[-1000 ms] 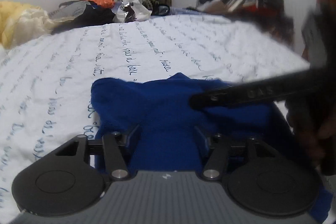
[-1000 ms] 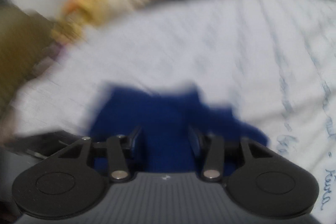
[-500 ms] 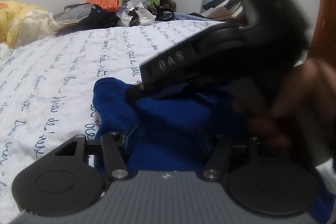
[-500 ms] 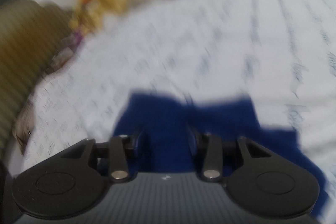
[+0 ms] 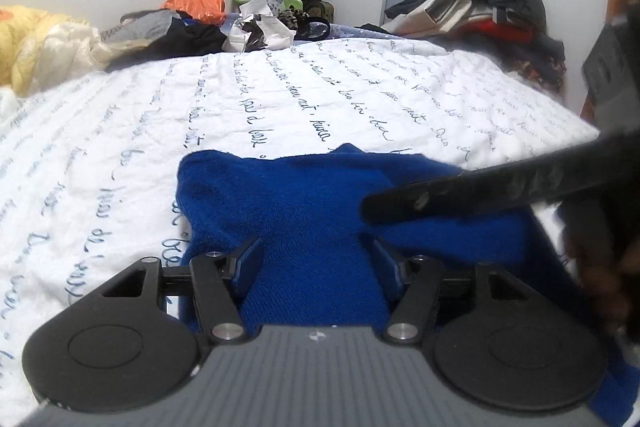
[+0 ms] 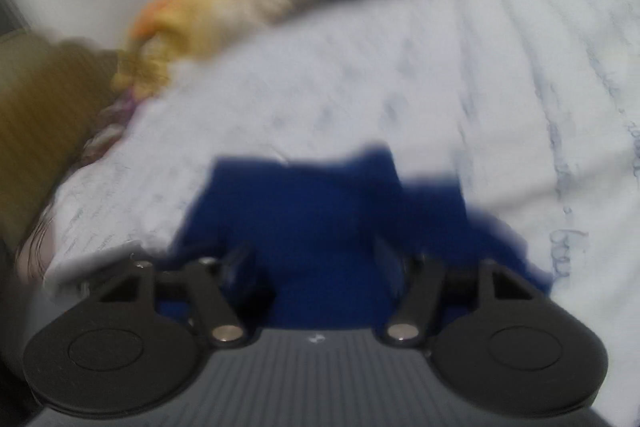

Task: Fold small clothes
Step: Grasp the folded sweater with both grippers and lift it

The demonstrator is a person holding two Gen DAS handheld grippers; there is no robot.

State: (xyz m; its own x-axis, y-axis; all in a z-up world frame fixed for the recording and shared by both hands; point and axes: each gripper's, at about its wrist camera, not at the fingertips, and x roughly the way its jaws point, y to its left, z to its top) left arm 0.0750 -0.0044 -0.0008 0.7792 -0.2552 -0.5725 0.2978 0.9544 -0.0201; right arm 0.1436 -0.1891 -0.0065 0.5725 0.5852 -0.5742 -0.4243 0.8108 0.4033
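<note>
Both jaws grip the blue cloth; only the left view sharply shows the right gripper.

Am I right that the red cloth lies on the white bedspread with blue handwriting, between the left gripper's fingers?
Not quite: the cloth is blue, not red, as the left wrist view shows. It does lie on the white bedspread with blue handwriting, between the left gripper's fingers.
</note>
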